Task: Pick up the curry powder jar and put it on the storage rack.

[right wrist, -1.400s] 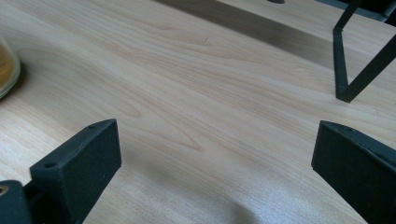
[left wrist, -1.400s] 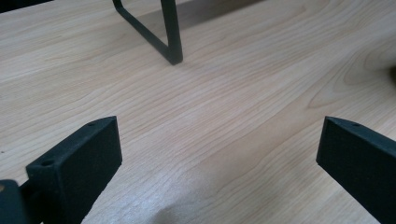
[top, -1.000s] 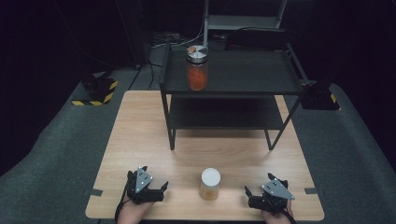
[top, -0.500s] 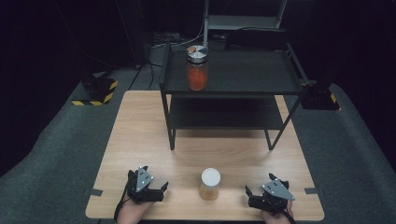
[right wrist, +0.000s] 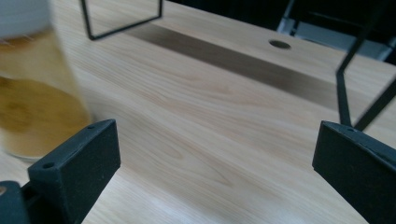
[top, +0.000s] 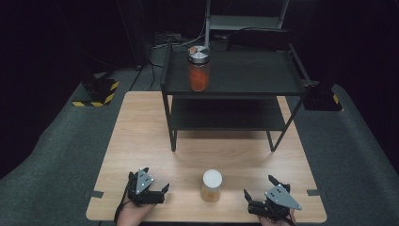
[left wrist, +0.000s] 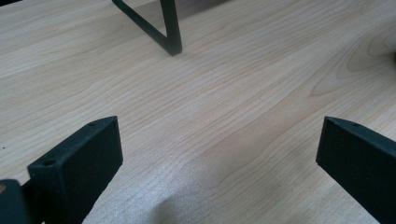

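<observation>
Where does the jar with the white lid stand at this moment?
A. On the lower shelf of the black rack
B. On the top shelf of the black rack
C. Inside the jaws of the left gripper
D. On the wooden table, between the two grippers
D: in the high view the jar with the white lid stands on the wooden table, with the left gripper on one side and the right gripper on the other, both open and apart from it.

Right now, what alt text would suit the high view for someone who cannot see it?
A white-lidded jar of amber contents stands on a pale wooden table between two open hand-held claws, left claw and right claw. Behind, an orange-filled jar tops a black metal shelf.
</observation>
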Demonstrator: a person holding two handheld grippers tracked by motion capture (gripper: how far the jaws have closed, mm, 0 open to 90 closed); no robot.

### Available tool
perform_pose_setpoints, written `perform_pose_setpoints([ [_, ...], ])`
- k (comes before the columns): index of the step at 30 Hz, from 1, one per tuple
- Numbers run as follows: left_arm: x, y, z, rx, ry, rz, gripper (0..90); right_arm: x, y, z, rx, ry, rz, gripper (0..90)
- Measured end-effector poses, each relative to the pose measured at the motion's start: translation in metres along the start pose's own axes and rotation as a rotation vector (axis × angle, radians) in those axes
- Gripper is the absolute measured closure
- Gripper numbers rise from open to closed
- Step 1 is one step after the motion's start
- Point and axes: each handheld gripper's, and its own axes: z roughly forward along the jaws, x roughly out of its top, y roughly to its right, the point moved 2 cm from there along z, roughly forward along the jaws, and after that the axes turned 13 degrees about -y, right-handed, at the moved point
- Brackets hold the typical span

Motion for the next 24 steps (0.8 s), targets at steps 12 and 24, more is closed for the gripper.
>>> perform_pose_setpoints([
  [12, -0.003, 0.000, 0.000, -0.001, 0.016, -0.010, 0.6, 0.017, -0.012, -0.006, 0.088, 0.053, -0.026, 0.1],
  [24, -0.005, -0.002, -0.001, -0.014, 0.030, -0.013, 0.5, 0.036, -0.029, -0.001, 0.161, 0.064, -0.066, 0.1],
])
